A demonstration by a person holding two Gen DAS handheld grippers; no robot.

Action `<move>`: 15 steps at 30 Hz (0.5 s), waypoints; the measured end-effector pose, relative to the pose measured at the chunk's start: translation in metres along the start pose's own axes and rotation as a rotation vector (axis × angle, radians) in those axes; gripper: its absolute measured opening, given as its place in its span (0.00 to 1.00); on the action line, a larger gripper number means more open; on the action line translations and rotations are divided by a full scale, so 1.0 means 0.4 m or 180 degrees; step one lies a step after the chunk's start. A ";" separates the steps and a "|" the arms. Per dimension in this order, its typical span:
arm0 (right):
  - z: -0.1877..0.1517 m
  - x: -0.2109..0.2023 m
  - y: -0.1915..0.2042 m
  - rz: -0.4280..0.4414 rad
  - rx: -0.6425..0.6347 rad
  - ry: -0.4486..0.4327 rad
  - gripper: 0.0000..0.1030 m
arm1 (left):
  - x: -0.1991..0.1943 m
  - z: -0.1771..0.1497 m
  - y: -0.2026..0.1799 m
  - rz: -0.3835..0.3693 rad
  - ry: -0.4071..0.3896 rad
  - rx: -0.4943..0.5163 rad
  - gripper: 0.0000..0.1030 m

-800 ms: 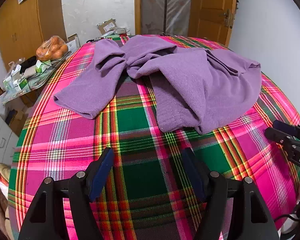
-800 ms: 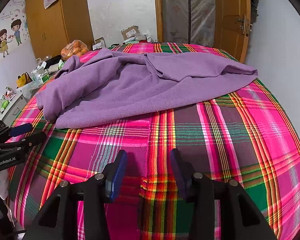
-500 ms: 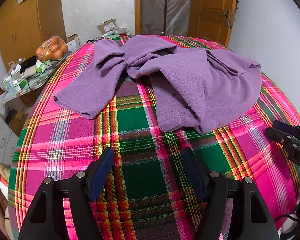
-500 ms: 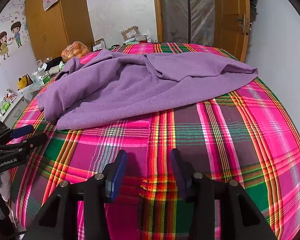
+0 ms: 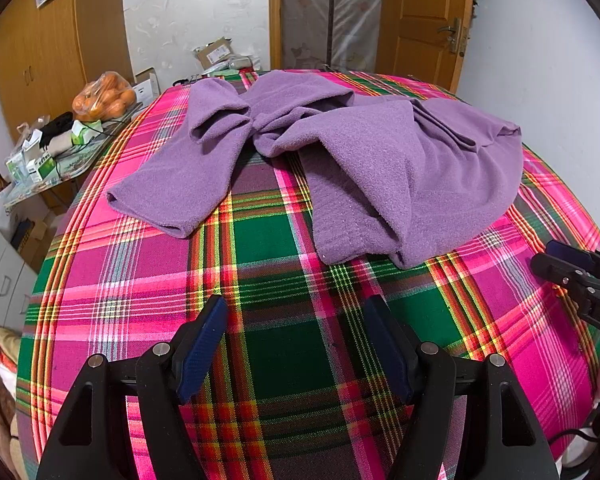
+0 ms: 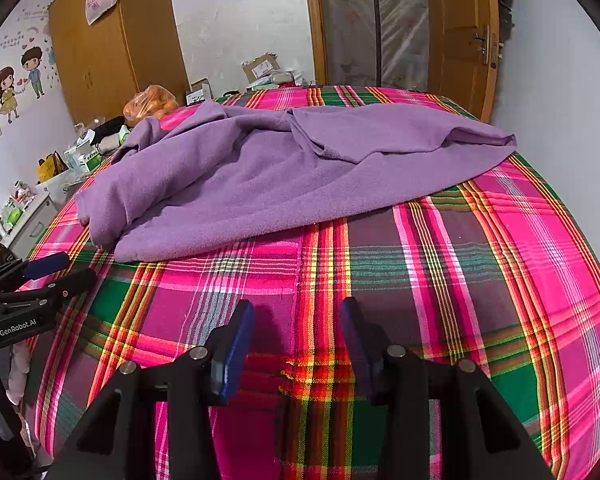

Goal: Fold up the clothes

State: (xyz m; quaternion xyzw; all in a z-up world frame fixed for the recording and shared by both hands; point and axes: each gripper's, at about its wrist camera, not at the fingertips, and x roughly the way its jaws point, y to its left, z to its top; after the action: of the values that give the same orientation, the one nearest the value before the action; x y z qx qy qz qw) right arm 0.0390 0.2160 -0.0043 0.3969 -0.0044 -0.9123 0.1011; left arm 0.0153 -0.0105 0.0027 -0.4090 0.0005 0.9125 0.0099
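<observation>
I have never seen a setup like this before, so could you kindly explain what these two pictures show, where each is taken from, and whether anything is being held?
There is no robot arm here. A person holds a hand-held gripper in each hand, and each one carries a wide-angle camera looking forward along its two fingers.

One picture comes from the left gripper: its black arms and blue-padded fingers fill the bottom edge. The other comes from the right gripper, seen the same way. Each camera also catches the other gripper at the side of its picture.

Both look down on a bed covered by a bright plaid sheet. On it lies a crumpled purple garment, not yet folded, with a sleeve spread to one side.

Nothing is held. Both pairs of fingers stand open over bare sheet, short of the garment. A bag of oranges sits on a cluttered side table.
</observation>
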 end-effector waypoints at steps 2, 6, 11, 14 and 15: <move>0.001 0.001 -0.002 0.0003 0.0002 0.0001 0.44 | 0.001 0.000 0.000 0.0001 0.0000 0.0001 0.70; 0.000 0.001 0.002 -0.0019 -0.0021 0.0006 0.44 | 0.003 0.001 0.003 -0.0001 0.0001 0.0002 0.71; 0.000 0.005 0.007 -0.0052 -0.0057 0.0014 0.44 | 0.002 0.001 0.001 0.0004 0.0002 0.0005 0.71; -0.001 0.005 0.007 -0.0038 -0.0046 0.0010 0.44 | 0.002 0.002 0.001 0.0007 0.0003 0.0007 0.71; 0.000 0.005 0.005 -0.0028 -0.0037 0.0008 0.44 | 0.003 0.003 0.001 0.0008 0.0003 0.0007 0.71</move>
State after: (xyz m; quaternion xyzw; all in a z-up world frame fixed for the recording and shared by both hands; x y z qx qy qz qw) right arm 0.0381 0.2135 -0.0058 0.3976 0.0028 -0.9122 0.0993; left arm 0.0137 -0.0107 0.0026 -0.4095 0.0021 0.9123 0.0092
